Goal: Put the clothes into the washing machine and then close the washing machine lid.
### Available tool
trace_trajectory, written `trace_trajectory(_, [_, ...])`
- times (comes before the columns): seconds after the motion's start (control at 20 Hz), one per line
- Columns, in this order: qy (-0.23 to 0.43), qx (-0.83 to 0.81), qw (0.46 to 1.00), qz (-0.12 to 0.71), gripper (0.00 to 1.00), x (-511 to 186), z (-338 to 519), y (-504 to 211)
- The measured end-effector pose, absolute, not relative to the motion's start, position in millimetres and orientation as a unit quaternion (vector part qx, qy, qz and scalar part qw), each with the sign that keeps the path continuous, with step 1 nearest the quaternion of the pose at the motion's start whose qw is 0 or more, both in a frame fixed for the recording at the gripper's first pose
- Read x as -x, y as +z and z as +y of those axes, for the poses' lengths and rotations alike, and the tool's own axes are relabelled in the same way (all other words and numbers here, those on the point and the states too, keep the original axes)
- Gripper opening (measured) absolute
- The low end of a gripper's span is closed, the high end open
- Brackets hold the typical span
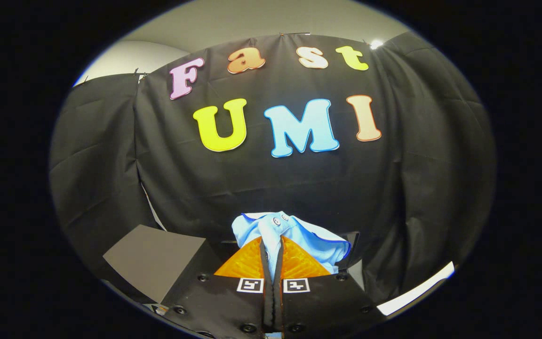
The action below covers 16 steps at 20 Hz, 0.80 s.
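Light-blue soft cotton garment with white buttons point(290, 235) pinched in my gripper point(271, 245), held aloft before the booth wall.
Fingers nearly closed on bunched fabric; it looks light, limp, liable to slip; a thick fold holds best.

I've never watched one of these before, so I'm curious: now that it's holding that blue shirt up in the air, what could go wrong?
1. The claw pinches only a narrow fold of the light blue buttoned cotton garment; the rest bunches loose ahead of the fingers and might slip free.
2. The bunched cloth covers part of the camera's forward view, so aiming at the washing machine may be harder.
3. Loose fabric could snag on the grey flat panel nearby.
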State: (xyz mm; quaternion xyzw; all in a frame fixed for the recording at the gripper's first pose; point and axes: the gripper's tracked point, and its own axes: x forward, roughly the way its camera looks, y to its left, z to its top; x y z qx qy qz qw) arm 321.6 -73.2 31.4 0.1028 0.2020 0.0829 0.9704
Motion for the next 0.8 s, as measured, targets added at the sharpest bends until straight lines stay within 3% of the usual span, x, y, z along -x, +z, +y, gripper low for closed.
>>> trace_trajectory(0.8, [0.113,-0.08,0.958,0.251,0.01,-348,-50,-115])
